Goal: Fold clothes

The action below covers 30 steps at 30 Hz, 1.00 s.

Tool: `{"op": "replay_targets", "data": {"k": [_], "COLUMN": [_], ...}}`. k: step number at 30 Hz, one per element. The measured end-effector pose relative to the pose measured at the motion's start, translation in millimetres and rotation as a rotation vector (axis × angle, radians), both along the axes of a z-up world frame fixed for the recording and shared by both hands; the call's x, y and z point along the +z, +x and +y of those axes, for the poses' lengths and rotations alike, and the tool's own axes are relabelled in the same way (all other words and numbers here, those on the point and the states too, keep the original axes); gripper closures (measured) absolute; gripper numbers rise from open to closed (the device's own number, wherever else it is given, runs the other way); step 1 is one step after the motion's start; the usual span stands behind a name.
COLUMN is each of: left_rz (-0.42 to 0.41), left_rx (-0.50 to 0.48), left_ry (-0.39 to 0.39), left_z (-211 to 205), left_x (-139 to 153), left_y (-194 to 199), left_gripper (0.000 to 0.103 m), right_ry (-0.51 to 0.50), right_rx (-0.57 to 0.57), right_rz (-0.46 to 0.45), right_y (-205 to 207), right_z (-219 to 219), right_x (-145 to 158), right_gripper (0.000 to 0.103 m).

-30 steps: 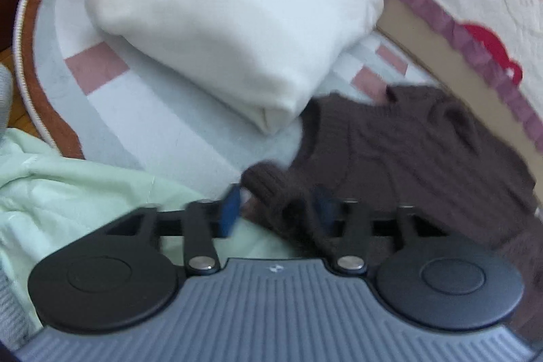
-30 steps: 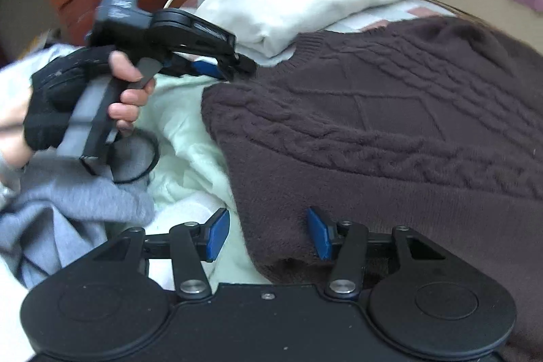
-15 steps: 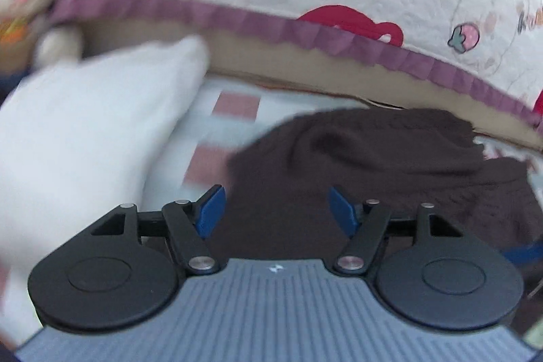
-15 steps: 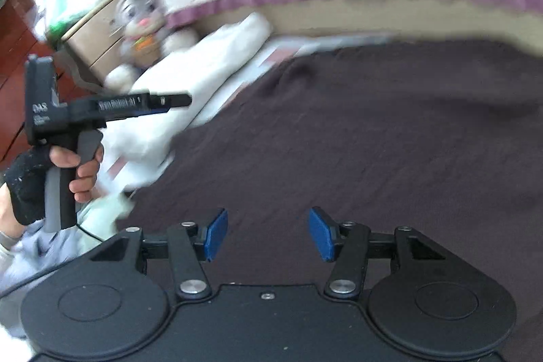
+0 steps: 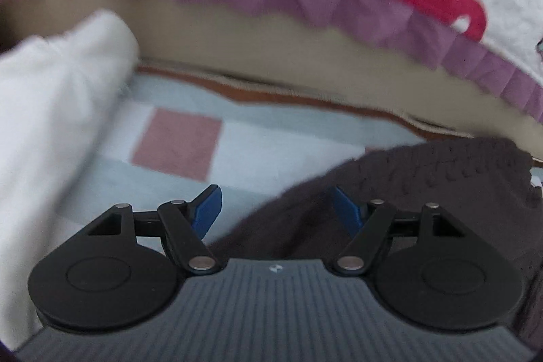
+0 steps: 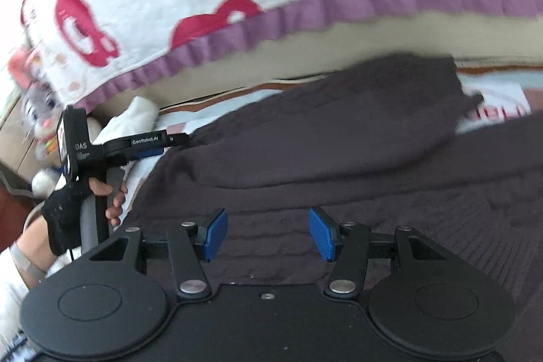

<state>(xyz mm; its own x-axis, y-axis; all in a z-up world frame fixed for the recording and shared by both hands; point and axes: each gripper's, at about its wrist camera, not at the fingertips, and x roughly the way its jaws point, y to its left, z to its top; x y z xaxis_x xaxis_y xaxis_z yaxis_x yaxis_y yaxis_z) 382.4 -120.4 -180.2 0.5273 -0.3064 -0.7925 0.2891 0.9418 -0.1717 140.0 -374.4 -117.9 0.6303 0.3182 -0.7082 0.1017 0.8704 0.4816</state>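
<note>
Your right gripper (image 6: 268,234) has its blue pads (image 6: 322,234) spread wide, nothing between them; they sit over the brown cable-knit sweater (image 6: 339,141). Your left gripper (image 5: 276,211) is spread too, empty. Its right pad (image 5: 346,209) is over the sweater's edge, its left pad (image 5: 207,209) over the checked rug (image 5: 237,145) the sweater lies on.

From the right wrist view, the sweater is spread across the rug with one fold or sleeve bunched along its far side; blur makes it hard to tell which. Your left hand (image 6: 85,206), in a black fingerless glove, holds the left gripper at the sweater's left edge.

Left of the sweater: a folded white garment (image 5: 51,124). Beyond the sweater: the bed's side and a white quilt with purple ruffle (image 6: 305,12). Far left of the sweater: a grey plush rabbit (image 6: 39,114).
</note>
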Motion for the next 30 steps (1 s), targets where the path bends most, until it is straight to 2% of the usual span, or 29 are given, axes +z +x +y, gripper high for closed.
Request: {"op": "replay_targets", "data": {"k": [1,3,5,6,7,8,9,10,12,18,22,25,27,30], "left_rz": [0.022,0.001,-0.033,-0.051,-0.066,-0.060,-0.037,-0.050,-0.076,-0.155,-0.207,-0.243,-0.230,-0.196], "left_rx": [-0.013,-0.041,-0.084,-0.105,-0.128,-0.160,-0.168,-0.172,-0.181,-0.208,-0.226,-0.239,-0.247,-0.273], "left_ry": [0.014,0.082,0.114,0.131,0.143,0.129,0.101,0.094,0.081,0.041,0.014,-0.004,0.003,0.032], "left_z": [-5.1,-15.7,-20.6,-23.0,-25.2,-25.7,-24.5,-20.5,-12.3,12.1,28.3,40.2,42.8,43.0], "left_x": [-4.6,-7.4,-8.5,-9.0,-9.3,-7.3,-3.7,-1.5,2.8,15.7,24.4,30.0,23.5,20.0], "left_y": [1.7,-0.8,-7.9,-11.4,-14.7,-16.3,-17.9,-31.2,-58.0,-138.3,-191.8,-230.9,-238.0,-236.4], "left_gripper": [0.027,0.021,0.020,0.023,0.043,0.054,0.077,0.084,0.090,0.091,0.091,0.092,0.092,0.092], "right_ry": [0.006,0.006,0.005,0.005,0.005,0.006,0.009,0.012,0.017,0.013,0.045,0.061,0.058,0.051], "right_rx": [-0.008,-0.013,-0.019,-0.022,-0.024,-0.030,-0.040,-0.051,-0.053,-0.032,-0.046,-0.014,0.002,-0.038], "right_rz": [0.007,0.018,0.029,0.034,0.039,0.045,0.051,0.058,0.074,0.041,0.015,0.035,0.064,0.121], "right_y": [0.0,0.3,0.7,0.8,1.0,0.6,-0.4,-1.4,-2.7,0.1,18.0,38.5,56.7,86.3], "right_z": [-1.8,-5.2,-8.5,-10.1,-11.8,-13.9,-16.6,-19.3,-22.7,-33.9,-38.1,-25.6,-11.0,9.2], "right_x": [-3.5,-8.3,-13.0,-15.4,-17.8,-20.0,-22.0,-24.1,-25.9,-9.7,1.4,1.0,-2.7,-11.7], "right_gripper": [0.044,0.044,0.044,0.044,0.044,0.044,0.044,0.044,0.044,0.044,0.042,0.040,0.040,0.038]}}
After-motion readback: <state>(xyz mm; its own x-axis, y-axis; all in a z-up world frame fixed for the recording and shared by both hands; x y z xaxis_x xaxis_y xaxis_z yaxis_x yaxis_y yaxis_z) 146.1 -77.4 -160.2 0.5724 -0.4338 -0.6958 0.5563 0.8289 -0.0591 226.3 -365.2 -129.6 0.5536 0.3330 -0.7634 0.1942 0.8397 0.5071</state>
